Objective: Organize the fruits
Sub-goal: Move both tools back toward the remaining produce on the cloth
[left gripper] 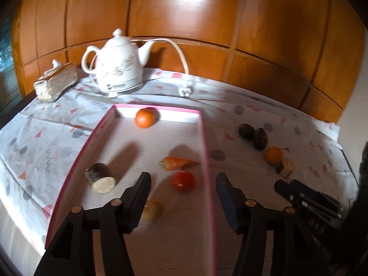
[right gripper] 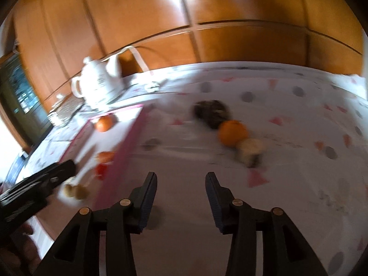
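Tomato (left gripper: 183,180) between left fingers (left gripper: 143,191)

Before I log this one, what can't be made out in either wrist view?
- Yellowish item in the pink-rimmed tray: left view, partly behind the left gripper finger, blurred.
- Two dark items on the tablecloth: right view, motion blur; kind unclear.
- Right gripper: open, nothing between.

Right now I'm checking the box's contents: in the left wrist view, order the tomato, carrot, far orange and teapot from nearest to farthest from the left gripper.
1. Tomato, in the box, just ahead of the left gripper.
2. Carrot, right behind it.
3. Orange, at the box's far end.
4. Teapot, beyond the box, by the wall.
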